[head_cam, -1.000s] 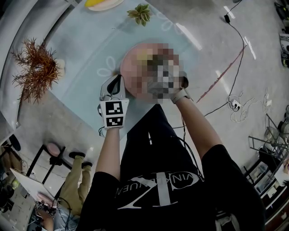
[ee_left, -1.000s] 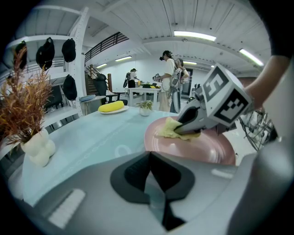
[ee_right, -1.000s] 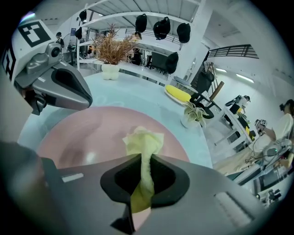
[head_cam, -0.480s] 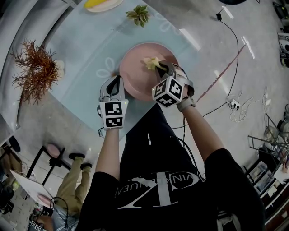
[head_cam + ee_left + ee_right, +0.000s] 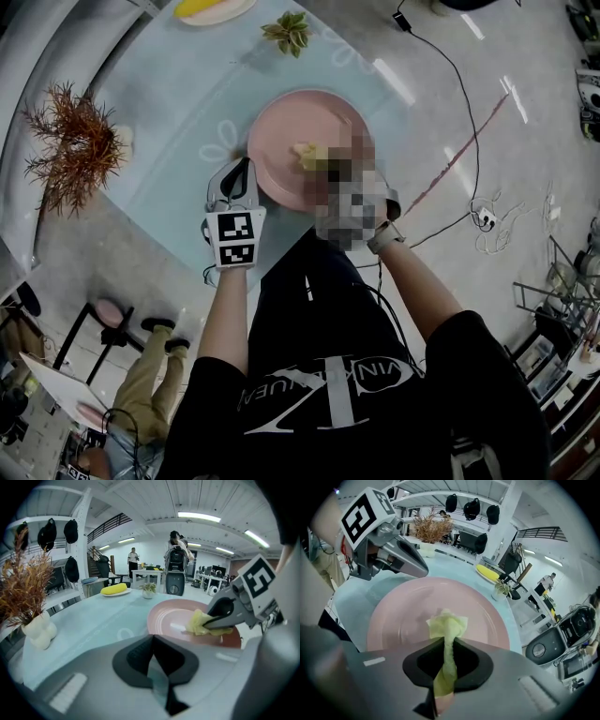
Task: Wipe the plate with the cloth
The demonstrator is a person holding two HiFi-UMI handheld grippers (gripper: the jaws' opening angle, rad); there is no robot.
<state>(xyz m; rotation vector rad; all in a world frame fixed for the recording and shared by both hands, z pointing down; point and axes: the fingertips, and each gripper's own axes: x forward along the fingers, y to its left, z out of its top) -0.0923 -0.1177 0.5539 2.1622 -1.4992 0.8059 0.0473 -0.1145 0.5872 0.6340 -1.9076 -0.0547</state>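
Note:
A round pink plate (image 5: pixel 281 131) lies on the pale blue glass table (image 5: pixel 178 103). My right gripper (image 5: pixel 326 167), partly under a mosaic patch, is shut on a bunched yellow cloth (image 5: pixel 307 155) whose free end presses on the plate's near half. In the right gripper view the cloth (image 5: pixel 447 623) runs up between the jaws onto the plate (image 5: pixel 403 606). My left gripper (image 5: pixel 238 171) rests at the plate's left rim, jaws closed with nothing between them. The left gripper view shows the plate (image 5: pixel 171 613), the cloth (image 5: pixel 200 622) and the right gripper (image 5: pixel 234 611).
A dried rust-coloured plant in a white vase (image 5: pixel 80 141) stands at the table's left. A small green succulent (image 5: pixel 292 28) and a dish with a yellow item (image 5: pixel 211 7) sit at the far side. Cables (image 5: pixel 469 141) trail over the floor to the right.
The right gripper has dragged the cloth across the plate from the far part toward me. The left gripper has stayed at the plate's left rim.

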